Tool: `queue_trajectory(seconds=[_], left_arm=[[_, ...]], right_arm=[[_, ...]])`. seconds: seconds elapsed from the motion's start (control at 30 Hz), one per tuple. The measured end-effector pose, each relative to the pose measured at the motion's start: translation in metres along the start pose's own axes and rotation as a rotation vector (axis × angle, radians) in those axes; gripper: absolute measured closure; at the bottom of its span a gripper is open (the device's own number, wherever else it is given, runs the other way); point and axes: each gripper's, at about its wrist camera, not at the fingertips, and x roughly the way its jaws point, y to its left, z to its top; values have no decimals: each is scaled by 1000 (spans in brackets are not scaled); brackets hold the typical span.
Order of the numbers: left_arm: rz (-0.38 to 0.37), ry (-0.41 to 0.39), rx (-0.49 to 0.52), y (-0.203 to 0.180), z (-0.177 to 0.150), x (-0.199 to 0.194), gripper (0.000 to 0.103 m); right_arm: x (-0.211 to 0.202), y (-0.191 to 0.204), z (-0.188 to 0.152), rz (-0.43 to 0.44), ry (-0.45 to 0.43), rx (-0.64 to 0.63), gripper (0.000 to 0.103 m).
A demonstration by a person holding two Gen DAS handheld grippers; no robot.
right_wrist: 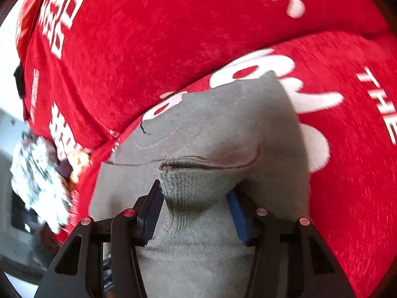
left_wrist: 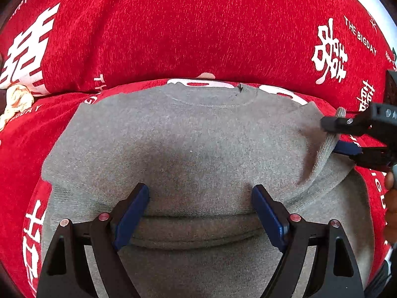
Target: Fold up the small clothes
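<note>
Two grippers work one grey sweater [left_wrist: 188, 144], which lies flat on the red printed cloth [left_wrist: 198, 29], neckline away. Left gripper [left_wrist: 201, 213], fingers spread and released, straddles the folded hem, likely to pin it. Right gripper [right_wrist: 196, 211] brackets the ribbed cuff [right_wrist: 188, 188] at the sweater's right edge; whether it pinches I cannot tell

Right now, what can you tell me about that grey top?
The grey top is a small knitted sweater with a round stitched neckline at its far edge, lying on a red cloth printed in white. One sleeve is folded across the body. Its ribbed cuff sits between the right gripper's blue pads, which do not visibly clamp it. The left gripper stands wide open over a folded band of the fabric.
</note>
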Motion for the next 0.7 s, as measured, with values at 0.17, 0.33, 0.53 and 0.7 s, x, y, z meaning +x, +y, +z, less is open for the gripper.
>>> queue_trajectory(seconds=[0.17, 0.33, 0.53, 0.7], left_arm=[[4, -3, 7, -2, 0, 1, 13], [2, -5, 6, -3, 0, 1, 13], [1, -9, 4, -2, -1, 1, 13], [3, -9, 5, -3, -1, 1, 13]], right_arm=[[-1, -28, 14, 100, 45, 165, 38], [0, -16, 10, -37, 125, 18, 68], [-10, -31, 7, 54, 111, 56, 51], [0, -10, 10, -1, 131, -57, 71]])
